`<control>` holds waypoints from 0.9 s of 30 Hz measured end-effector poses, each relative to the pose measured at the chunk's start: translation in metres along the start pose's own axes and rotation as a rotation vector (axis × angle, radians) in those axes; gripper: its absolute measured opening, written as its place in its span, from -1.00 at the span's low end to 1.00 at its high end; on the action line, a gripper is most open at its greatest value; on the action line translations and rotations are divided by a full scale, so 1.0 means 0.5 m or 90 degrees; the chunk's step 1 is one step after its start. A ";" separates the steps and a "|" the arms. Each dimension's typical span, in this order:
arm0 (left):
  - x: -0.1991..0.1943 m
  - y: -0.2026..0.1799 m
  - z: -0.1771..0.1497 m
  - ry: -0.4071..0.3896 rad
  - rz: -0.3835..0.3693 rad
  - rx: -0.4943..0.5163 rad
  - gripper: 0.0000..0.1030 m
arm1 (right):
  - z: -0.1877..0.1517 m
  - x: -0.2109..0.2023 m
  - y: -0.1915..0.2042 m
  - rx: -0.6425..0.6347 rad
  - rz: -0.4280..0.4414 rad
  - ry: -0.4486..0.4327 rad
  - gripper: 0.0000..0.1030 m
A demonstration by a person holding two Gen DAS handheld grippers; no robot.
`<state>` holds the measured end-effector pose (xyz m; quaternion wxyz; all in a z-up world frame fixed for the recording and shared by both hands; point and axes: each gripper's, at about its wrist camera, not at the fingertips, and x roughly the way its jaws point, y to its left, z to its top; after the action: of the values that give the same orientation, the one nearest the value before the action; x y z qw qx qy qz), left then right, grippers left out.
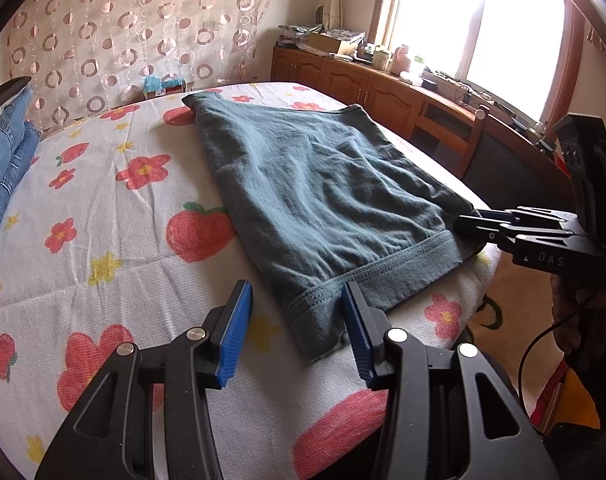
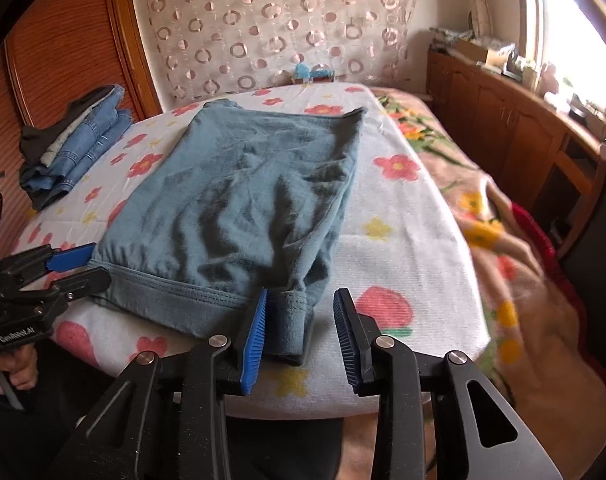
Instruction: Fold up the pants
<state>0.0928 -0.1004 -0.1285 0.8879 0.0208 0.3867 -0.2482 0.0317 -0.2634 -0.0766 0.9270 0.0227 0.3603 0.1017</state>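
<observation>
Folded grey-blue pants [image 1: 315,184] lie flat on a white flower-print cover [image 1: 115,240] on the bed, waistband toward me. My left gripper [image 1: 295,332] is open at the band's near left corner; the cloth lies by the right blue pad and the left pad is clear of it. In the right wrist view the pants [image 2: 231,200] fill the middle. My right gripper [image 2: 301,336] stands open around the band's right corner, which rests beside the left pad. Each gripper shows in the other's view: the right gripper [image 1: 475,220] and the left gripper [image 2: 79,270].
A stack of folded jeans [image 2: 75,140] sits at the far left of the bed. A floral blanket [image 2: 503,220] drapes the right side. Wooden cabinets [image 1: 343,80] and a chair [image 1: 451,132] stand under the bright window. A person's hand [image 2: 15,368] holds the left gripper.
</observation>
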 end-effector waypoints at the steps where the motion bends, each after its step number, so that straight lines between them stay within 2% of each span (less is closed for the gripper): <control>1: 0.000 0.000 0.000 0.001 -0.001 0.001 -0.09 | 0.001 0.002 -0.005 0.009 0.017 0.006 -0.33; 3: 0.001 -0.001 0.000 0.004 -0.011 0.003 -0.26 | 0.001 0.003 -0.008 0.015 0.046 0.013 -0.43; 8: 0.002 -0.001 -0.001 0.009 -0.026 -0.005 -0.29 | 0.003 0.000 -0.010 0.013 0.070 0.011 -0.72; 12: 0.004 -0.005 -0.002 0.012 -0.021 -0.005 -0.54 | -0.002 -0.002 -0.014 0.009 0.070 -0.002 -0.76; 14: 0.000 -0.004 0.003 0.008 -0.021 -0.003 -0.75 | -0.006 -0.007 -0.016 0.012 0.081 -0.008 -0.77; 19: -0.031 -0.009 0.030 -0.019 -0.032 0.000 -0.79 | 0.007 -0.025 -0.016 0.012 0.090 -0.027 -0.79; 27: -0.127 0.009 0.136 -0.102 -0.019 0.024 -0.80 | 0.100 -0.105 0.016 -0.034 0.109 -0.120 -0.79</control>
<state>0.1042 -0.0851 -0.0375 0.9118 0.0118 0.3098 -0.2692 0.0258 -0.2646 -0.0039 0.9449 0.0383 0.2659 0.1871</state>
